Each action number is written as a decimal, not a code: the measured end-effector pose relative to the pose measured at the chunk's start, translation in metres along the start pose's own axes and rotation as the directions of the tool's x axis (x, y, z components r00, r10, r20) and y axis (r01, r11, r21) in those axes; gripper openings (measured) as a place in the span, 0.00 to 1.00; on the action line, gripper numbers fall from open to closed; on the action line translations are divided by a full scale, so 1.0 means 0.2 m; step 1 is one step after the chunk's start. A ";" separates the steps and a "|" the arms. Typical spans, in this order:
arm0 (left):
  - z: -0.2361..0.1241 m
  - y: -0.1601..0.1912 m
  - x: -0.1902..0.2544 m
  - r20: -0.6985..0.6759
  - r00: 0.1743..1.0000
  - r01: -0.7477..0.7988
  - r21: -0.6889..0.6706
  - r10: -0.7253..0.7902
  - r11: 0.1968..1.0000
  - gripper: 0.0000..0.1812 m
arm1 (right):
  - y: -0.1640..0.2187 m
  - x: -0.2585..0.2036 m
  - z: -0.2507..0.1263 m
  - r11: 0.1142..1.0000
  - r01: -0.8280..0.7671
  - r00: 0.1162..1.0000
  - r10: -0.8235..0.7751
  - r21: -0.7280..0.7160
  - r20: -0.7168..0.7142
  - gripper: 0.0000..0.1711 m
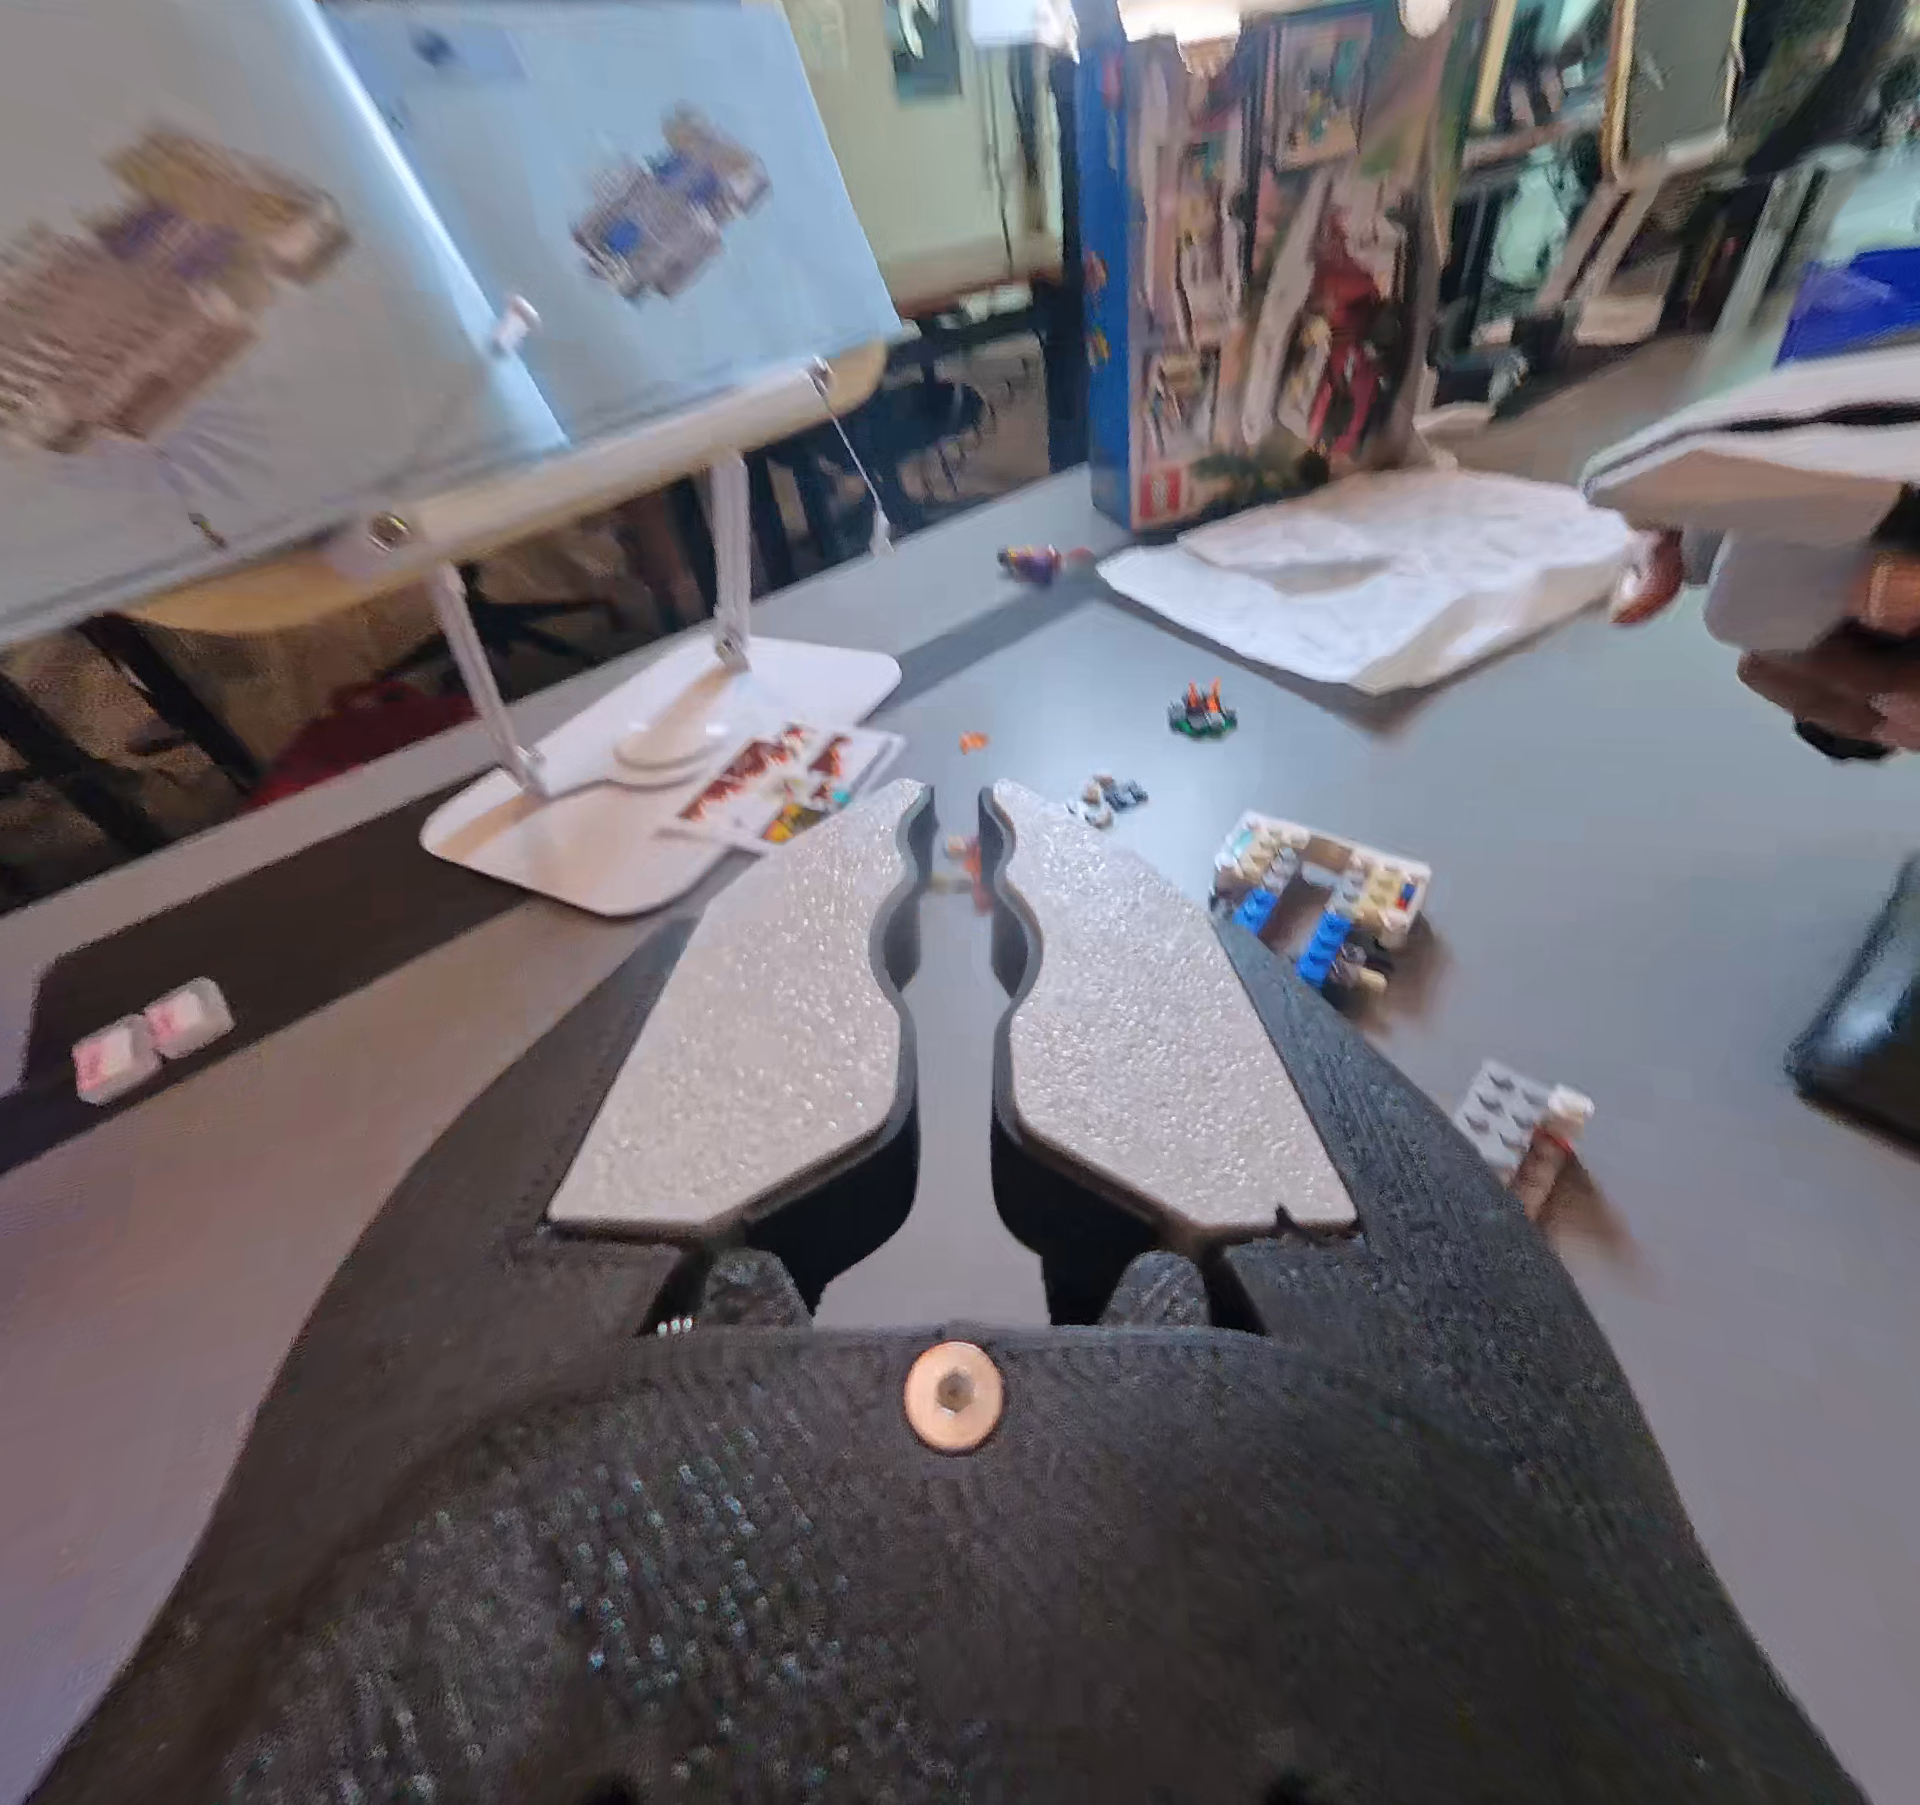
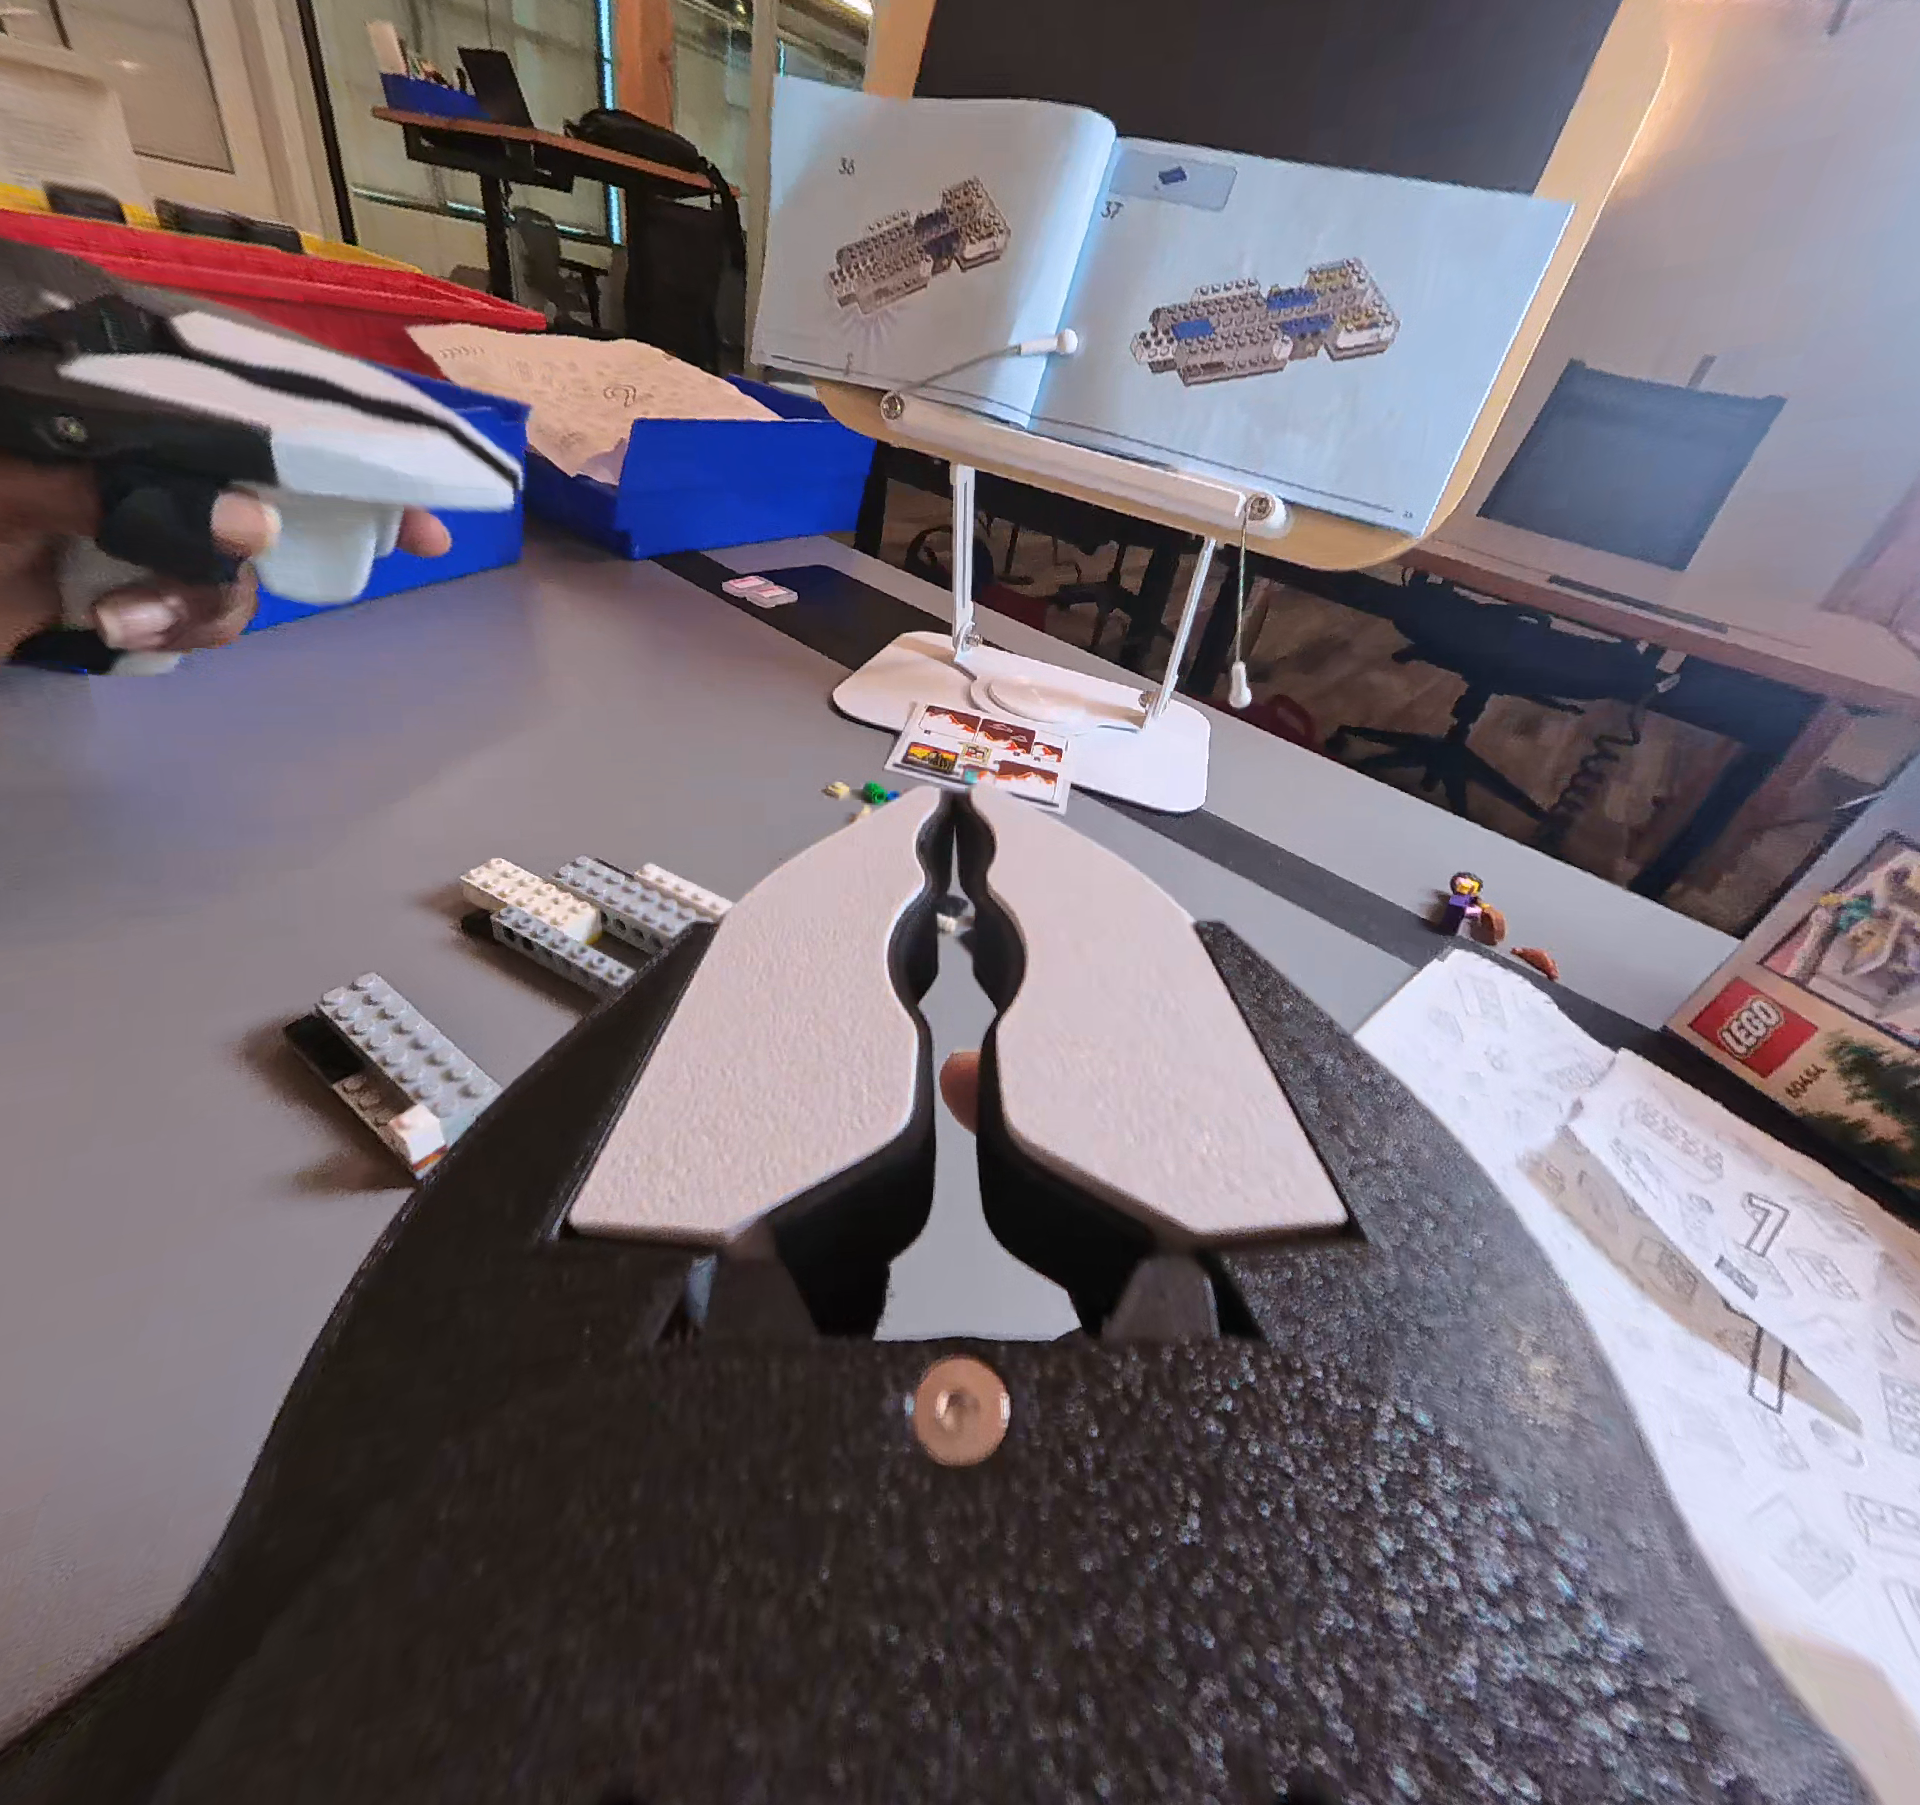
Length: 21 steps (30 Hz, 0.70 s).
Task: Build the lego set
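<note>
A part-built model (image 1: 1320, 882) of tan, white and blue bricks lies on the grey table, right of my left gripper (image 1: 956, 805). That gripper hovers above the table, its jaws almost closed on nothing. A grey studded plate assembly (image 1: 1517, 1116) lies nearer. In the right wrist view the model (image 2: 582, 908) and the plate assembly (image 2: 395, 1059) lie left of my right gripper (image 2: 951, 805), whose tips touch and hold nothing. Small loose pieces (image 2: 862, 794) lie past its tips. Each gripper shows in the other's view, the right one (image 1: 1605, 482) and the left one (image 2: 499, 477).
An open instruction booklet (image 2: 1143, 301) sits on a white stand (image 2: 1143, 747) with a sticker sheet (image 2: 982, 753) on its base. Paper bags (image 2: 1662, 1184), the set's box (image 2: 1818, 1017) and a minifigure (image 2: 1465, 903) lie right. Blue bins (image 2: 707, 488) stand at the far left. Left tips to right tips: about 20 centimeters.
</note>
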State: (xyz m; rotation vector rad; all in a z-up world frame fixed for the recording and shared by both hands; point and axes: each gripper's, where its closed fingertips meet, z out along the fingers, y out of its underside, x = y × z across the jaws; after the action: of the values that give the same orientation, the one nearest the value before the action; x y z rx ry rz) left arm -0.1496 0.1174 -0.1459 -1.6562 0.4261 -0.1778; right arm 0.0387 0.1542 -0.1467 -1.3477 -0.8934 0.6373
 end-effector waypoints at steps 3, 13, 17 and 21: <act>0.01 0.15 0.11 -0.115 0.993 -0.018 -0.095 0.006 0.995 0.11 | 0.03 -0.01 0.00 0.999 -0.035 0.999 0.036 -0.010 0.019 0.00; 0.02 0.47 0.22 -0.355 0.934 -0.162 -0.292 0.051 0.943 0.22 | 0.08 -0.05 0.01 0.999 0.003 0.997 0.000 -0.035 0.080 0.05; 0.03 0.50 0.26 -0.393 0.919 -0.160 -0.295 0.033 0.942 0.22 | 0.08 -0.08 0.01 0.999 0.040 0.994 -0.036 -0.035 0.100 0.06; 0.03 0.49 0.28 -0.414 0.908 -0.188 -0.267 0.063 0.945 0.22 | 0.10 -0.12 0.01 0.997 0.058 0.989 -0.051 -0.045 0.139 0.06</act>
State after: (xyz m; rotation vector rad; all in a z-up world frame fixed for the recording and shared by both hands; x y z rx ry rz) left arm -0.1136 0.0952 -0.2499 -1.8869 0.9105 -0.3741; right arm 0.0256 0.1384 -0.1710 -1.3303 -1.0597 0.6760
